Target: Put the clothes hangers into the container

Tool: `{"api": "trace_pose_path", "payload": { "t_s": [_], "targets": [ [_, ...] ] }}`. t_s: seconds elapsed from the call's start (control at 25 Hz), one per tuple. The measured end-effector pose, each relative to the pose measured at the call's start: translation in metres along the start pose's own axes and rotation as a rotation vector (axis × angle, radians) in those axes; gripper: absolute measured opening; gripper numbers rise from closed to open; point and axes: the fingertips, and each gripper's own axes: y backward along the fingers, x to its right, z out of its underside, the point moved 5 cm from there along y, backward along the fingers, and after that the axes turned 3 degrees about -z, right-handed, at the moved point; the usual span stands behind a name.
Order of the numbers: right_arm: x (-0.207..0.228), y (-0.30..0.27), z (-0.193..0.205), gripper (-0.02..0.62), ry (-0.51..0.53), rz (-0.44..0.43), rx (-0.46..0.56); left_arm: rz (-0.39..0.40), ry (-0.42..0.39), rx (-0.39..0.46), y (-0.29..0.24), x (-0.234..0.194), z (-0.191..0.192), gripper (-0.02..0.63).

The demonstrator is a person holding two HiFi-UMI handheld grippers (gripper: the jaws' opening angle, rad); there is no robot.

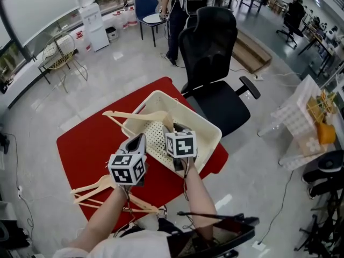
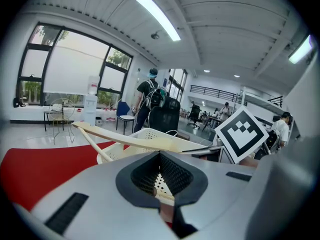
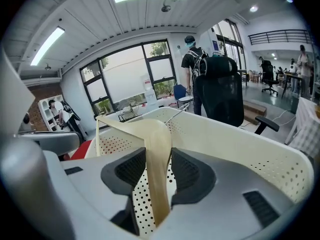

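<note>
A white perforated basket [image 1: 210, 127] stands at the far side of the red table [image 1: 80, 144]. A wooden hanger [image 1: 138, 115] reaches across its rim, one arm sticking out left. My right gripper [image 1: 172, 127] is over the basket, shut on that hanger's [image 3: 156, 149] other arm, which runs between the pads. My left gripper [image 1: 138, 142] hovers just left of the basket with its tips together and nothing in them; in the left gripper view the hanger [image 2: 125, 136] and basket [image 2: 150, 132] lie just ahead of it. Several more wooden hangers [image 1: 94, 190] lie at the table's near left corner.
A black office chair [image 1: 215, 63] stands right behind the basket. A person [image 1: 174, 20] stands beyond it near a blue chair [image 1: 148, 9]. A wire chair [image 1: 59, 52] is at the far left, and a cluttered rack [image 1: 312, 117] at the right.
</note>
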Motion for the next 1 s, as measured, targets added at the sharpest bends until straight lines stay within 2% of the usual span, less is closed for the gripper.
{"api": "trace_pose_path", "payload": {
  "t_s": [0.44,0.72,1.0],
  "targets": [
    [0.012,-0.018,0.015,0.167,-0.07,-0.009,-0.034,-0.019,0.021,-0.002,0.0,-0.009,0.009,0.003],
    [0.004,-0.025,0.017,0.167,-0.064,-0.044,-0.061,-0.034,0.033,0.007,0.003,-0.013,0.006,0.003],
    [0.007,-0.021,0.01,0.169,-0.017,0.0,-0.027,-0.044,0.042,0.012,0.008,-0.013,0.008,0.003]
  ]
}}
